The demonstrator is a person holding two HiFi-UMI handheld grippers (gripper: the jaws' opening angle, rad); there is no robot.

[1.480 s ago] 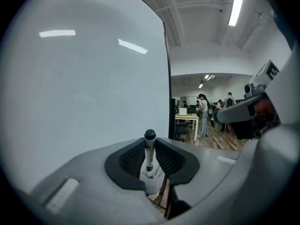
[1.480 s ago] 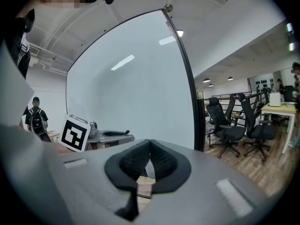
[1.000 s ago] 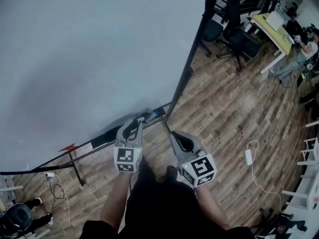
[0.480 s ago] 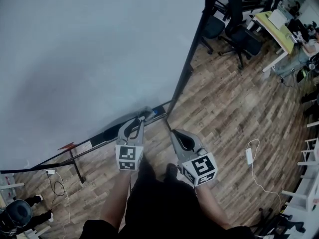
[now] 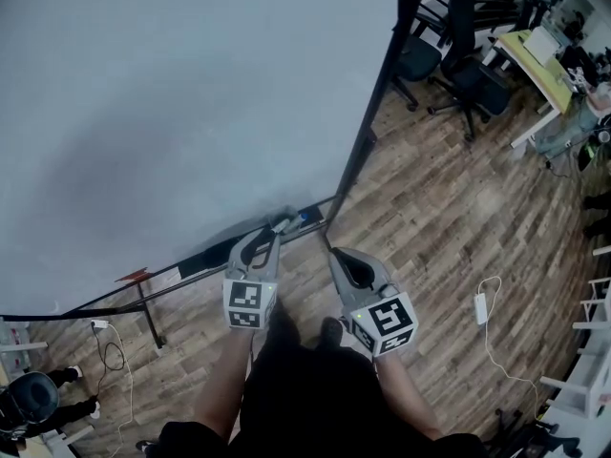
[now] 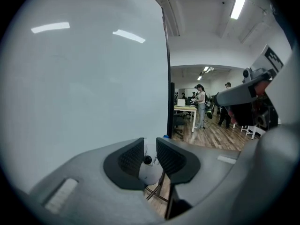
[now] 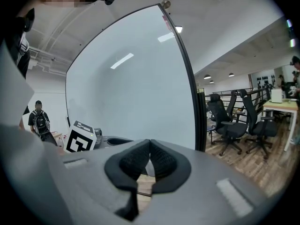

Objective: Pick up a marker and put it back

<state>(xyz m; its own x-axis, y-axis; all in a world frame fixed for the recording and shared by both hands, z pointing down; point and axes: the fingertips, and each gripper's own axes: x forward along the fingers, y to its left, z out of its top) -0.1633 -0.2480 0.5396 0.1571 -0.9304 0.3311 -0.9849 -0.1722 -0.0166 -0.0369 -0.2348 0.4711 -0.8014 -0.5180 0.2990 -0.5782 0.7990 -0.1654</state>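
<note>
Left tool (image 6: 150, 142) opening wider, one marker (image 6: 148, 171) between

- Right hand-held gripper (image 7: 150, 146): dark ribbed jaws closed tip to tip, nothing between them.
- Whiteboard (image 7: 131, 88): large, blank and black-framed, straight ahead, with ceiling lights reflected on it.
- Office chairs (image 7: 227, 121): black, right of the whiteboard, standing on the wooden floor (image 7: 248, 158).
- Person (image 7: 37, 118): standing at far left, in the background.

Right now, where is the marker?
In the left gripper view, the marker sits between the left gripper's opening jaws, low in front of the whiteboard and close to its black side frame.
</note>
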